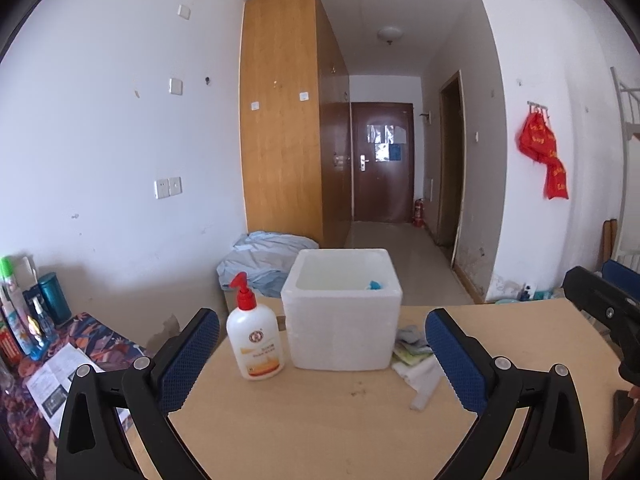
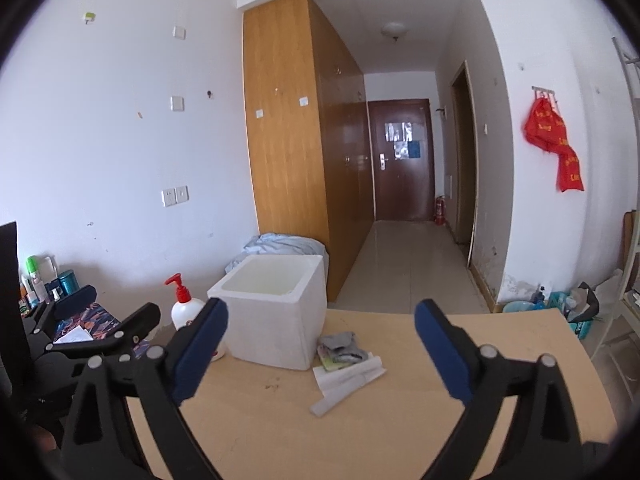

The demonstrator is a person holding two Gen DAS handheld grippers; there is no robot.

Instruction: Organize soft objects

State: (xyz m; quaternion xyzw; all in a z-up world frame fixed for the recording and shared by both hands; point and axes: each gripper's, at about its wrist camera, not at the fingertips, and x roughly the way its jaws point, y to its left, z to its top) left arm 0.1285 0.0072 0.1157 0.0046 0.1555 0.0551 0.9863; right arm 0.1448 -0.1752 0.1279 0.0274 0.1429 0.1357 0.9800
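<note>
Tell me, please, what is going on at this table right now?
A person is sorting soft items into a white foam box with a handheld gripper in each hand. At this moment both the left gripper and the right gripper are open and hold nothing, hovering over the wooden table. Something blue already lies inside the box. A small pile of cloths and a white sheet wait beside it, and a lotion bottle stands on its other side.

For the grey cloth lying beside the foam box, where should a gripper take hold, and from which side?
Probably the raised, bunched top of the grey cloth, coming down from above on the side away from the foam box. It lies crumpled on papers close to the box wall, so a low sideways approach risks catching either. The right gripper, open and empty, faces it.
</note>
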